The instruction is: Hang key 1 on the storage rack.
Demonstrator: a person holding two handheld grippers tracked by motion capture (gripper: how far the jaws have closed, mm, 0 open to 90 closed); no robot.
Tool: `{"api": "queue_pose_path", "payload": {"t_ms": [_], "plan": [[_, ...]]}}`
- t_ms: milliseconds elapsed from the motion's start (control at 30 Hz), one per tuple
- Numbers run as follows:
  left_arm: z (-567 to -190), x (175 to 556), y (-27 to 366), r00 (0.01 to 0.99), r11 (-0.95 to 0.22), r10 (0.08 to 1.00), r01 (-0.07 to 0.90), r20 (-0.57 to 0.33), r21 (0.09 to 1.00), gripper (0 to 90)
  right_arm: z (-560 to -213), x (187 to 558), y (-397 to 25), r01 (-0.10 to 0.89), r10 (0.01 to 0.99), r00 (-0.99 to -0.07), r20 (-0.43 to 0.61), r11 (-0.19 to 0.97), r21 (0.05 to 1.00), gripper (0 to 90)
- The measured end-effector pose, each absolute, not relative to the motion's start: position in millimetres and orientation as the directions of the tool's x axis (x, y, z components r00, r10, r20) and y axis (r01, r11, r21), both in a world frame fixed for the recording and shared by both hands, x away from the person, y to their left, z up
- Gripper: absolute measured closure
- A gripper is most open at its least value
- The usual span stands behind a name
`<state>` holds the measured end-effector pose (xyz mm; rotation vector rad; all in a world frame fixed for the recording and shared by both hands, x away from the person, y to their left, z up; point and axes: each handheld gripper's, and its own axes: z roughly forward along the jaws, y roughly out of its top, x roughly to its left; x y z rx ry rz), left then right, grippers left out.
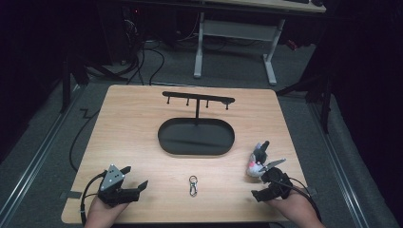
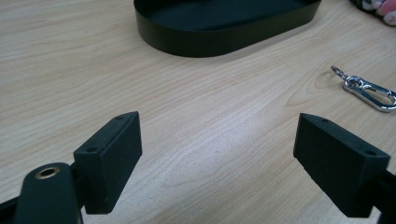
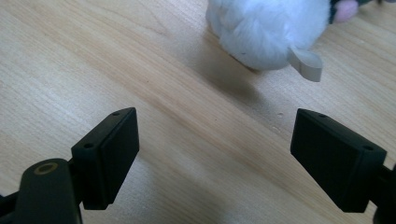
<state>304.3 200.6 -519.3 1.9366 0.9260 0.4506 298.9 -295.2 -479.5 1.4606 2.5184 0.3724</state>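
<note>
Item: plush toy, near right on worktop; clasp near centre. Left gripper, right gripper: both open, empty. We judge pre-grasp; next prob. hanging on stand.

Lab or workshop: dark room, floor cables, white-legged desk.

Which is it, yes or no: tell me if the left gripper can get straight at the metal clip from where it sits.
Probably yes. The left gripper has its jaws wide open, and only bare table lies between it and the metal clip, which sits apart from the black tray.
</note>
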Motion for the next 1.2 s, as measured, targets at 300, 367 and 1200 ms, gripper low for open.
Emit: {"api": "queue_pose_path", "payload": {"t_ms": [300, 367, 1200], "plan": [[-520, 307, 205, 0.647, -0.285, 0.759, 0.431, -0.073, 0.856, 16.1, -466, 313, -293, 0.842, 0.880, -0.474, -0.025, 0.462, 0.278, 16.1], [-519, 307, 205, 0.647, -0.277, 0.758, 0.430, -0.080, 0.859, 16.1, -463, 318, -294, 0.850, 0.888, -0.460, -0.015, 0.445, 0.282, 15.6], [-519, 306, 205, 0.661, -0.293, 0.747, 0.422, -0.070, 0.858, 16.5, -478, 377, -288, 0.927, 0.951, -0.305, 0.047, 0.285, 0.243, 13.7]]}}
